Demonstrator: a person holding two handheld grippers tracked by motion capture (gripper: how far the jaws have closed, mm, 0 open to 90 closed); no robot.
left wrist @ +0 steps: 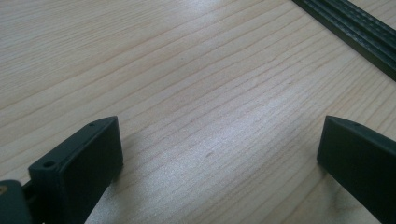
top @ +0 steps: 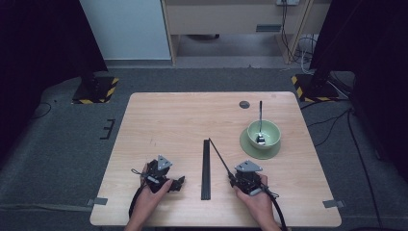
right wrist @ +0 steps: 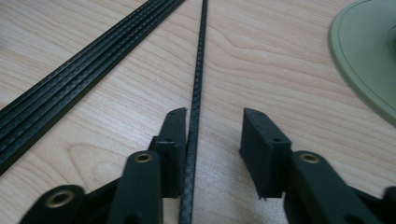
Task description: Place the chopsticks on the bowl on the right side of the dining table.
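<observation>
A thin black rod (top: 219,156) (right wrist: 200,56) lies slanted on the wooden table (top: 173,120), just right of a flat bundle of several black rods (top: 206,168) (right wrist: 93,65). My right gripper (top: 234,177) (right wrist: 215,119) sits low at the rod's near end. The rod runs between its jaws, against the left one, and a gap separates it from the right one. My left gripper (top: 179,184) (left wrist: 219,135) rests near the table's front left, jaws wide open over bare wood, with the bundle (left wrist: 355,28) farther off.
A green bowl (top: 263,134) with a spoon (top: 260,120) in it stands on a green plate (top: 260,151) (right wrist: 364,60) at the right. A small round grey disc (top: 244,104) sits near the far edge. Dark stands flank the table.
</observation>
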